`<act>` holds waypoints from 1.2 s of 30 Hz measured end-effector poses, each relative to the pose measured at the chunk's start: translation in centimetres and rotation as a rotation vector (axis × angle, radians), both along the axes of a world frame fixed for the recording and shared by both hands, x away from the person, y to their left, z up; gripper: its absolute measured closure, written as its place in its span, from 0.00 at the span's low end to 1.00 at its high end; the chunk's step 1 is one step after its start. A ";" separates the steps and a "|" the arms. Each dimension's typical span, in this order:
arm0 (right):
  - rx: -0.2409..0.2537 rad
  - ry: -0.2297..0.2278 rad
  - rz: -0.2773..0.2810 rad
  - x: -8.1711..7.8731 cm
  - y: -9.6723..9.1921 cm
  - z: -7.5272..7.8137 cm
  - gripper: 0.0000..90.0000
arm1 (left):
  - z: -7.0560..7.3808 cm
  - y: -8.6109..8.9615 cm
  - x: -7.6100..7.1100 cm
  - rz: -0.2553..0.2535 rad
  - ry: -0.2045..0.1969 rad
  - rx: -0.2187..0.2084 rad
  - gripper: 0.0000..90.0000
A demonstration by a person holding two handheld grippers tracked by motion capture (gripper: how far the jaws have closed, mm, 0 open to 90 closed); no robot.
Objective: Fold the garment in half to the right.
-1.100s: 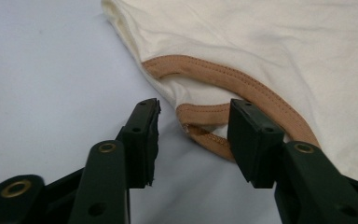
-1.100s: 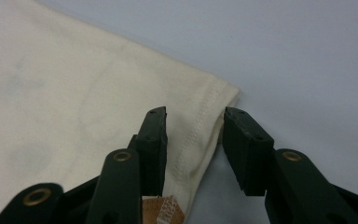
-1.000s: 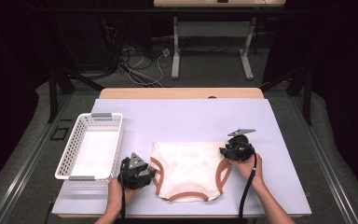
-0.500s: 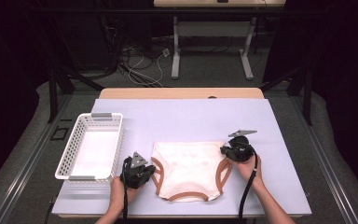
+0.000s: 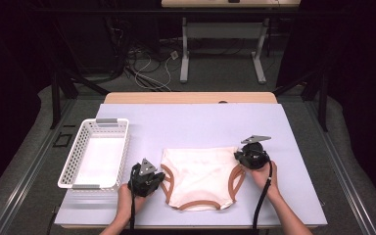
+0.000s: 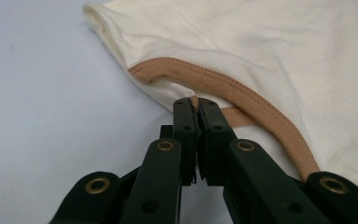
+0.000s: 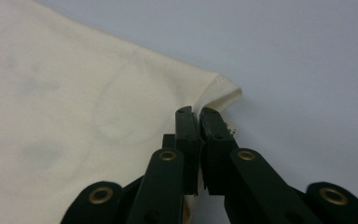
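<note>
A cream garment [image 5: 198, 176] with brown trim lies flat on the lavender table [image 5: 200, 122], near its front edge. My left gripper [image 5: 160, 177] is at the garment's left side. In the left gripper view its jaws [image 6: 196, 101] are shut on the brown trim [image 6: 247, 93] of a curved opening. My right gripper [image 5: 237, 157] is at the garment's upper right corner. In the right gripper view it [image 7: 196, 112] is shut on the cream edge [image 7: 214, 91] of that corner. A hand holds each gripper from below.
A white slatted basket [image 5: 68, 169] stands at the table's left, just left of my left gripper. Bare table surface stretches behind and to the right of the garment. Beyond the table's far edge are a dark floor, cables and a stand's legs [image 5: 183, 54].
</note>
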State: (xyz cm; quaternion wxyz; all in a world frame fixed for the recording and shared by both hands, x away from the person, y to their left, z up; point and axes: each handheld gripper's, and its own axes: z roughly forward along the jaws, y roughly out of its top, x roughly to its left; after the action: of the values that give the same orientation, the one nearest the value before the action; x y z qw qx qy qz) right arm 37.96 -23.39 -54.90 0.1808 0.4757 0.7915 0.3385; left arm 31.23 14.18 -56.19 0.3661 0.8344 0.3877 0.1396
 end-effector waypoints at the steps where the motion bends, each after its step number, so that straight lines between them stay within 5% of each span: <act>1: 0.002 -0.009 -0.005 0.0 -0.1 0.0 0.97 | 0.0 0.0 0.1 -0.001 0.003 0.000 0.97; 36: -0.067 -0.092 -0.117 0.6 -3.5 0.4 0.97 | 0.1 -4.5 3.3 -0.077 0.027 -0.009 0.97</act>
State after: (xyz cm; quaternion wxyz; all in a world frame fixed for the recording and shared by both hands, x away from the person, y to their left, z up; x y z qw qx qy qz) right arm 38.51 -26.84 -54.52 0.2522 0.4986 0.7642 0.3220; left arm 34.50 9.64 -56.06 0.3696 0.8488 0.3608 0.1123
